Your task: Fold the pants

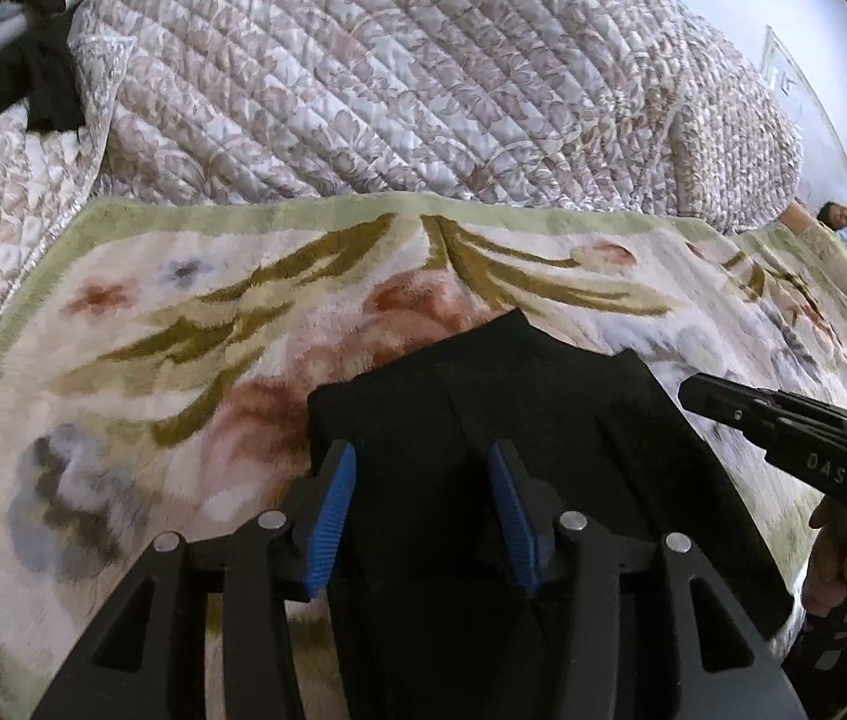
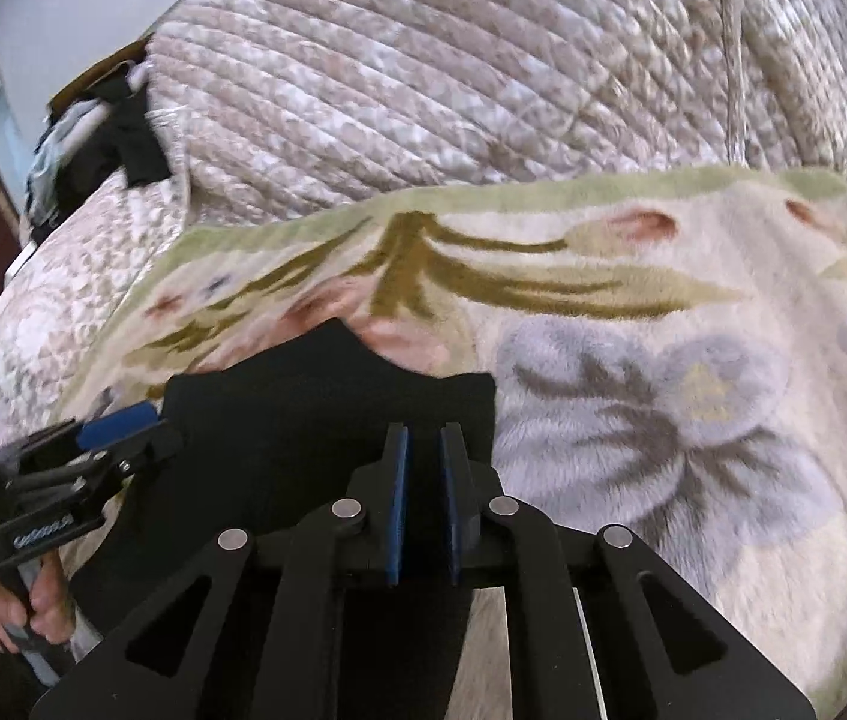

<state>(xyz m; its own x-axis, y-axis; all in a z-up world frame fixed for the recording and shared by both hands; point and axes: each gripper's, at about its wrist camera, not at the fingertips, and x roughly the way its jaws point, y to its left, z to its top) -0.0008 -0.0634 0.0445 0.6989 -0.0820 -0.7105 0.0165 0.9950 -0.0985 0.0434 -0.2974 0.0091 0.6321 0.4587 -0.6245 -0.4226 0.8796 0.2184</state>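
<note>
The pants (image 1: 483, 396) under the left gripper (image 1: 422, 510) are plain black, with no pattern showing. That gripper has a black frame and bright blue pads (image 1: 333, 516); the right gripper (image 2: 423, 498) matches it, black with blue pads (image 2: 398, 504). Ahead of both grippers lies a cream blanket (image 1: 141, 312) with a pale green border, olive leaves, and flowers in rust-pink and grey-lavender. Beyond it the quilt (image 1: 363, 72) is white with a small taupe-pink floral print stitched in diamonds.

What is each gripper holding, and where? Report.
Left gripper: nothing, jaws open astride the black pants. Right gripper: shut at the pants' edge; a pinch cannot be told.
</note>
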